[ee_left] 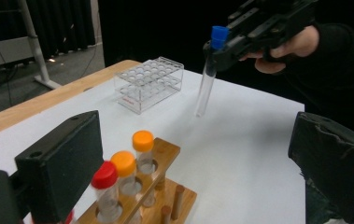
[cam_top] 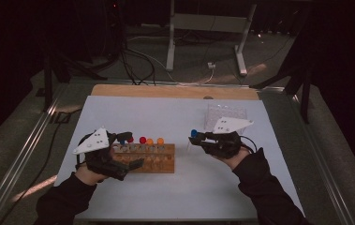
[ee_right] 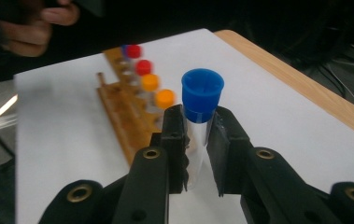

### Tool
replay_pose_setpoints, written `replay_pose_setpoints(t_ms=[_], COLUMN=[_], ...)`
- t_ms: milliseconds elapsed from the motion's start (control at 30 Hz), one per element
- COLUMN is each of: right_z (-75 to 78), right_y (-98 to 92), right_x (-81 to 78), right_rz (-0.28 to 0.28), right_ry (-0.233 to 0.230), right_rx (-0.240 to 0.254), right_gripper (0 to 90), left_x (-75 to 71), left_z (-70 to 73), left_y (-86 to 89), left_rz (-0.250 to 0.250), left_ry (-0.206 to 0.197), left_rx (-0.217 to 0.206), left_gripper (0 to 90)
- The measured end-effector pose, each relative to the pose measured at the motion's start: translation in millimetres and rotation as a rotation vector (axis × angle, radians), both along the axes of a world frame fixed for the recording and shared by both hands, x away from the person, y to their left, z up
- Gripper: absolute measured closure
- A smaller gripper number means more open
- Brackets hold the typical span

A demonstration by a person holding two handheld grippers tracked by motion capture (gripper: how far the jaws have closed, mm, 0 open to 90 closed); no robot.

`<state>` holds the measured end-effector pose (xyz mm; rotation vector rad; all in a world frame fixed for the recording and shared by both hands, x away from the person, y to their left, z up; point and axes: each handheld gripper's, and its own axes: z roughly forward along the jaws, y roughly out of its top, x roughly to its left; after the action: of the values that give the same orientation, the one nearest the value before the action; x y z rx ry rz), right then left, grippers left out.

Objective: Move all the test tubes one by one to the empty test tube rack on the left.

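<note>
The right gripper (cam_top: pixel 198 137) holds the blue-capped tube (ee_left: pixel 206 83) upright just under its cap, in mid-frame, with the clear rack (cam_top: pixel 225 116) just above-right, while the left gripper (cam_top: pixel 127 151) stands wide.

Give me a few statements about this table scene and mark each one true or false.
1. The right tool grips a blue-capped tube. True.
2. That tube stands in the wooden rack. False: it hangs in the air, clear of the white table top.
3. The clear plastic rack holds several tubes. False: its holes look empty.
4. Orange-capped tubes stand in the wooden rack. True.
5. The left tool is clamped shut on a tube. False: its jaws stand wide apart.
</note>
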<state>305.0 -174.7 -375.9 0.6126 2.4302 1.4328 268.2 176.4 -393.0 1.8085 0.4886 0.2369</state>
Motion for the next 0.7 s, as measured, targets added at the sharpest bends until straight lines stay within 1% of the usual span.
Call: replay_pose_setpoints(t_ms=[33,133,167,200,233,300,333,400,467,567,700], right_z=[0.7,0.4,-0.4,-1.4,-2.5,-4.5,-5.3,-7.1,-8.9,-12.0,-14.7], right_y=[3.3,14.0,17.4,20.8,24.2,30.3,33.3,39.0,44.6,51.0,56.7], right_x=[-2.7,-8.9,-10.0,-11.1,-12.1,-13.9,-14.7,-15.8,-17.4,-18.7,-19.8], right_rz=[0.014,0.056,0.068,0.077,0.087,0.108,0.118,0.134,0.151,0.171,0.188], right_ry=[-0.001,0.000,0.003,0.004,0.005,0.013,0.011,0.017,0.016,0.024,0.034], right_rx=[0.000,-0.005,-0.006,-0.011,-0.015,-0.017,-0.022,-0.024,-0.037,-0.041,-0.040], right_gripper=[77.6,77.6,77.6,77.6,77.6,77.6,77.6,77.6,77.6,77.6,77.6], left_x=[-0.6,-1.6,-1.9,-1.9,-2.0,-2.1,-1.9,-1.7,-2.0,-2.5,-2.7], left_z=[0.4,1.2,1.4,1.6,1.7,2.3,2.6,3.3,4.4,5.9,5.3], left_y=[-3.0,-10.7,-12.8,-15.3,-17.3,-21.4,-23.1,-26.2,-28.3,-31.0,-35.1], left_rz=[0.000,-0.021,-0.031,-0.030,-0.036,-0.036,-0.047,-0.047,-0.049,-0.052,-0.059], left_ry=[-0.006,-0.004,-0.002,-0.003,-0.004,-0.007,-0.006,-0.008,-0.013,-0.022,-0.036], left_rx=[0.006,0.009,0.006,0.011,0.008,0.006,0.004,0.008,0.005,0.009,0.024], left_gripper=[4.8,6.0,7.2,8.3,9.6,15.2,16.2,17.2,21.1,27.3,39.8])
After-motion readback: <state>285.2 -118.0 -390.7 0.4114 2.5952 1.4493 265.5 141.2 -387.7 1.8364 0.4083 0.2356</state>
